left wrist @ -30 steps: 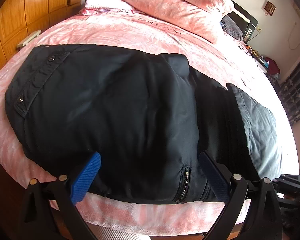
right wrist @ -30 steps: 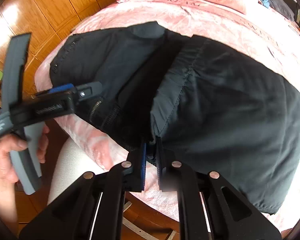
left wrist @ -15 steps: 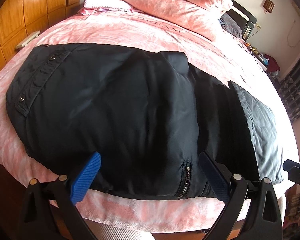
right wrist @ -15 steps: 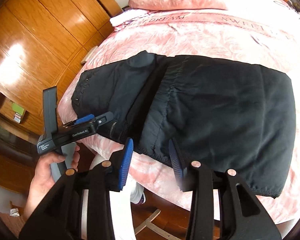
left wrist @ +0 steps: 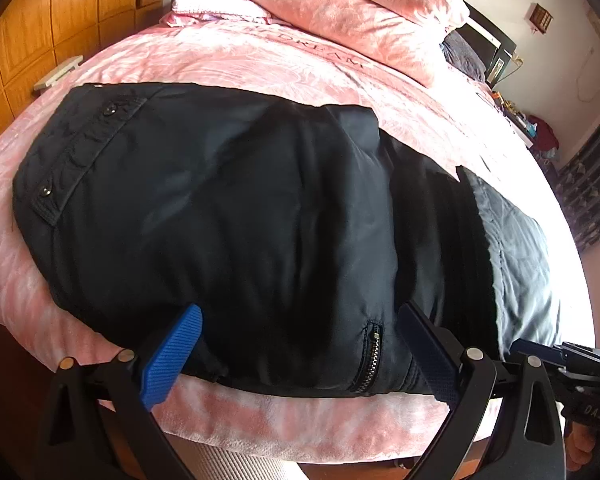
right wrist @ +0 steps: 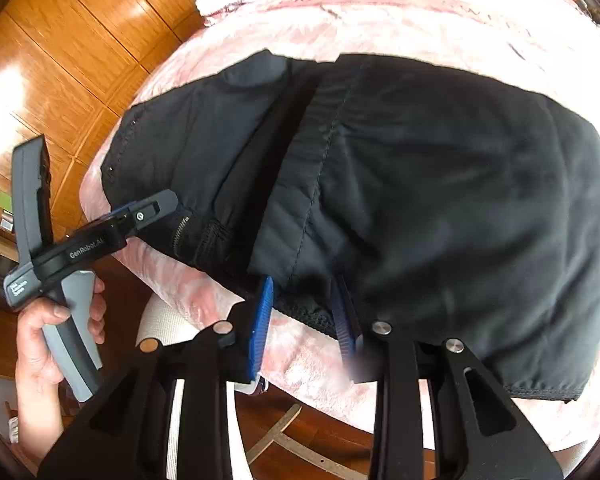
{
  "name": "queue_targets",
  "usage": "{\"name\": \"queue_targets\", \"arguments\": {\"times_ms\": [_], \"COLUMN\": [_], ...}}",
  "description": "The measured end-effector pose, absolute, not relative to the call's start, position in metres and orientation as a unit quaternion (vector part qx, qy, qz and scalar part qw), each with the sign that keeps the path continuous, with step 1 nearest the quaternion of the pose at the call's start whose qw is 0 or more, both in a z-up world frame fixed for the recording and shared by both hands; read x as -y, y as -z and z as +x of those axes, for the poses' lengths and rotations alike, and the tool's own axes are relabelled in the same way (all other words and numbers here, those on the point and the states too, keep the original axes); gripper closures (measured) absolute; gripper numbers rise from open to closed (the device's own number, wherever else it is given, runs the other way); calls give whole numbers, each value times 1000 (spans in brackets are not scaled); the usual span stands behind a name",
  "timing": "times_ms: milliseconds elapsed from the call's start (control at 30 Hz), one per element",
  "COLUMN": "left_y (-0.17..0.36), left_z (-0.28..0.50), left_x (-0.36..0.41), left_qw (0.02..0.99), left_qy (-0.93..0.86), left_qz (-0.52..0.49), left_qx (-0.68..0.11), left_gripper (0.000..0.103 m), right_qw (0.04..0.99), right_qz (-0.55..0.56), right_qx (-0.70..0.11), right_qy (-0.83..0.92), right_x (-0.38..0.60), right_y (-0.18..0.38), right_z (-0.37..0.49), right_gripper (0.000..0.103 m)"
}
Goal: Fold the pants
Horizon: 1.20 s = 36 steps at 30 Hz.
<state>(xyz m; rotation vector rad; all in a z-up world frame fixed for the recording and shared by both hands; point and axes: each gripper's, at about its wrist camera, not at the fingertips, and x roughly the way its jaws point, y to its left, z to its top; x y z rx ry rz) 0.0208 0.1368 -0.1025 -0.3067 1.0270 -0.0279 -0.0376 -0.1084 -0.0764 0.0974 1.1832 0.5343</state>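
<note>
Black pants (left wrist: 240,208) lie folded across the pink bed, waistband with snaps at the left, a zipper near the front edge. A folded-over leg layer shows in the right wrist view (right wrist: 440,184). My left gripper (left wrist: 300,344) is open, its blue pads wide apart over the pants' near edge by the zipper. My right gripper (right wrist: 306,312) is open, its pads astride the near edge of the folded layer, not closed on it. The left gripper and the hand holding it also show in the right wrist view (right wrist: 112,232).
The pink bedspread (left wrist: 260,60) covers the bed, with pink pillows (left wrist: 352,8) and a folded white towel (left wrist: 212,2) at the far end. Wooden wardrobe doors (right wrist: 68,52) stand at the left. A cluttered side table (left wrist: 528,128) stands at the far right.
My right gripper let go of the folded leg's edge, opened and drew back, then moved in close to that edge again. My left gripper stayed open and almost still.
</note>
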Motion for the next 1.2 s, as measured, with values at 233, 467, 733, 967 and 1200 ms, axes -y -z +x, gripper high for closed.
{"name": "queue_targets", "arguments": {"times_ms": [233,467,733,967,1200], "left_y": [85,101,134,133,144], "left_z": [-7,-26,-13,-19,-14], "left_x": [-188,-282,-322,-341,-370], "left_qw": [862,835,809,809,781], "left_qy": [-14,-131,-142,-149,-154], "left_qz": [-219,-307,-358,-405,-468], "left_qx": [-457,-438,-443,-398,-384], "left_gripper": [4,4,6,11,11], "right_qw": [806,791,792,802,795], "right_qz": [70,83,51,-5,19], "right_qx": [-540,-556,-565,-553,-562], "right_qy": [-231,-241,-225,-226,-228], "right_x": [129,119,105,91,97], "right_y": [63,79,91,88,98], "right_z": [-28,-10,-3,-6,-1], "right_gripper": [72,72,72,74,76]}}
